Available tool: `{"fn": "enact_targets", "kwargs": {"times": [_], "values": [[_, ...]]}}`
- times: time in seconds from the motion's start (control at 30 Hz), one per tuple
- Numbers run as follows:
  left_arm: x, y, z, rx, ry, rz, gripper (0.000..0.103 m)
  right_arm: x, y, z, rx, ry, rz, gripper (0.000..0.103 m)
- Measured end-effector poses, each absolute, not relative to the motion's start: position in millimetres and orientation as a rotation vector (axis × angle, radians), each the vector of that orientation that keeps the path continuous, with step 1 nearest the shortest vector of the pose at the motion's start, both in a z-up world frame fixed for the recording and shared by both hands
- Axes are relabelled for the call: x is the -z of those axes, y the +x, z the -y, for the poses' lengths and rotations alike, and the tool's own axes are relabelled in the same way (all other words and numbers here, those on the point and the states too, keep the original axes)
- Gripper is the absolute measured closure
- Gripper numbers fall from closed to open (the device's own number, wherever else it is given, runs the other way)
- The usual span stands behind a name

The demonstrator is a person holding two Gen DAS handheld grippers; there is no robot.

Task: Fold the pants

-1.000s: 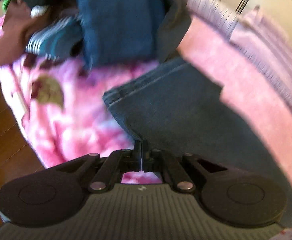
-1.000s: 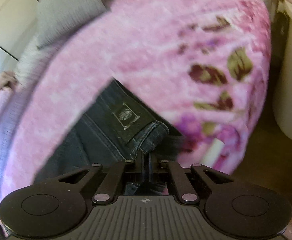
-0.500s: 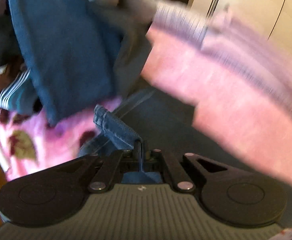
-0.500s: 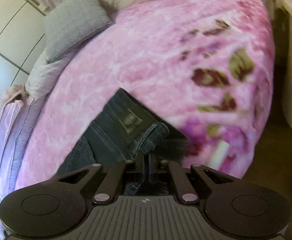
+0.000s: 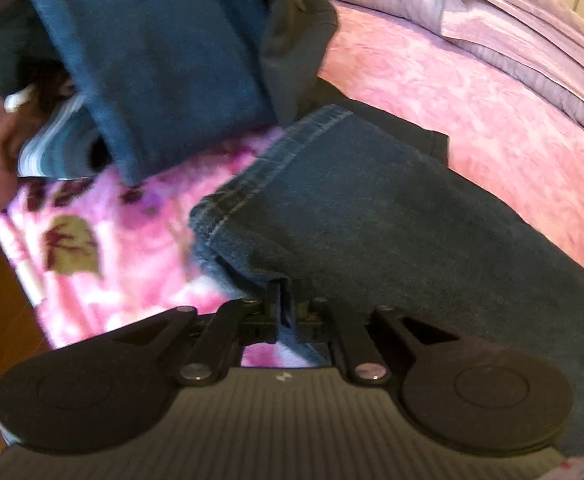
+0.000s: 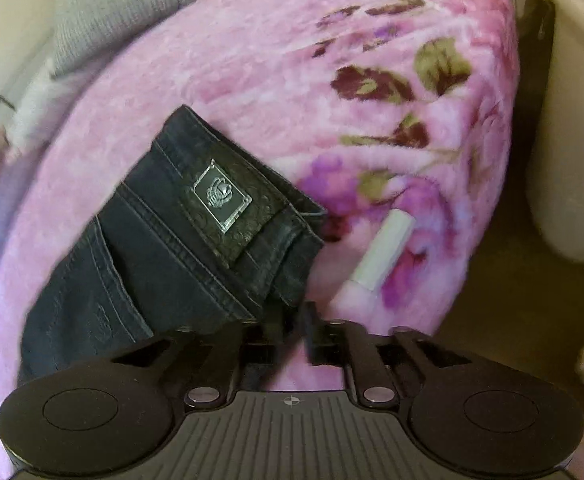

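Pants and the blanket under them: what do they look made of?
Pants: dark denim, matte, judging by the double-stitched seams, hemmed leg end and an embossed, leather-like waistband patch with a shiny, metal-looking badge. Blanket: probably plush fleece; the surface looks fuzzy with a soft sheen and printed flowers.

I am tilting my left gripper (image 5: 285,298) steeply downward, and its jaws are opening, though only a narrow gap is showing so far; a fold of the jeans (image 5: 371,216) is still sitting between my fingertips. I am angling my right gripper (image 6: 292,322) steeply downward too, and its jaws are opening wider than the left ones. Nothing is lying between my right fingertips: the waistband corner is sitting just to the left of my left finger (image 6: 274,320), apart from the pads.
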State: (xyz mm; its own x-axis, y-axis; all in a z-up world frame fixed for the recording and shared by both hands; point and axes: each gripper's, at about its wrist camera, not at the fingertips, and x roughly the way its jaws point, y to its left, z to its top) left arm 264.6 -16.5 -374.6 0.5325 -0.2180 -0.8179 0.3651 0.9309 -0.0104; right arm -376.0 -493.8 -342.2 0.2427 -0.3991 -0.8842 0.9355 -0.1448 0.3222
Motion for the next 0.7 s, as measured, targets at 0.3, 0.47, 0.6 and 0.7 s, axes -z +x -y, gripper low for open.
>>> {"fn": "enact_targets", "kwargs": {"times": [0.3, 0.47, 0.6, 0.7], "values": [[330, 189, 47, 0.515, 0.375, -0.852, 0.071, 294, -272, 429, 1.102, 0.561, -0.864, 0.051], [375, 176, 88, 0.608, 0.495, -0.947, 0.069, 350, -223, 423, 0.988, 0.483, -1.038, 0.05], [381, 176, 95, 0.576, 0.534, -0.975, 0.068, 348, -219, 431, 0.983, 0.522, -1.063, 0.048], [361, 165, 94, 0.552, 0.575, -0.995, 0.068, 326, -218, 428, 0.966, 0.545, -1.079, 0.048]]}}
